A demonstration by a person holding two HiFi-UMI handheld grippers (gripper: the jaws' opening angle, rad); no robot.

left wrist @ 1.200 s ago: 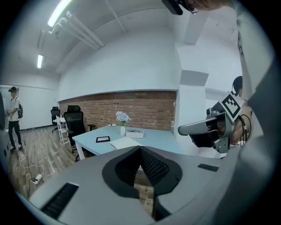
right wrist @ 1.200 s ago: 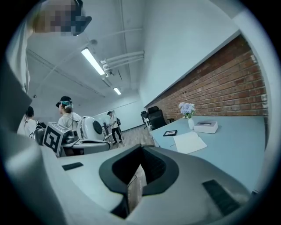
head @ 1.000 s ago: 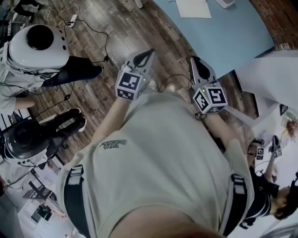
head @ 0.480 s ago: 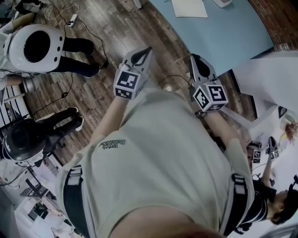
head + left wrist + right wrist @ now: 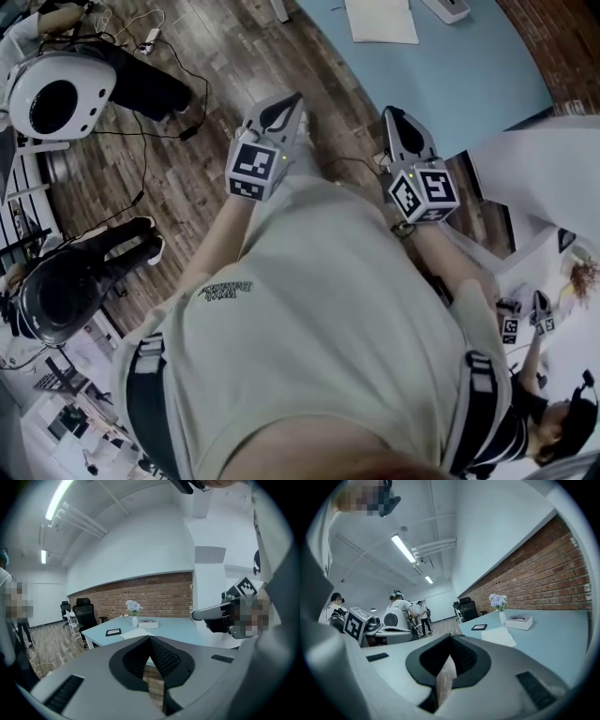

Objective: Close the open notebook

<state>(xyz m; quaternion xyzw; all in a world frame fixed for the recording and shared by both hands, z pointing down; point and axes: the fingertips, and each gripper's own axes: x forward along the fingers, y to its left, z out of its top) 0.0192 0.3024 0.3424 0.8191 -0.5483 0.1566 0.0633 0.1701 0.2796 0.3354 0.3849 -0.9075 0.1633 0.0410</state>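
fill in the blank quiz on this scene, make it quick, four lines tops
1. The left gripper and right gripper both have their jaws ___, holding nothing.
2. The notebook lies on a light ___ table.
3. The wall behind that table is bare ___.
4. The vase holds ___.
Missing words: shut; blue; brick; flowers.
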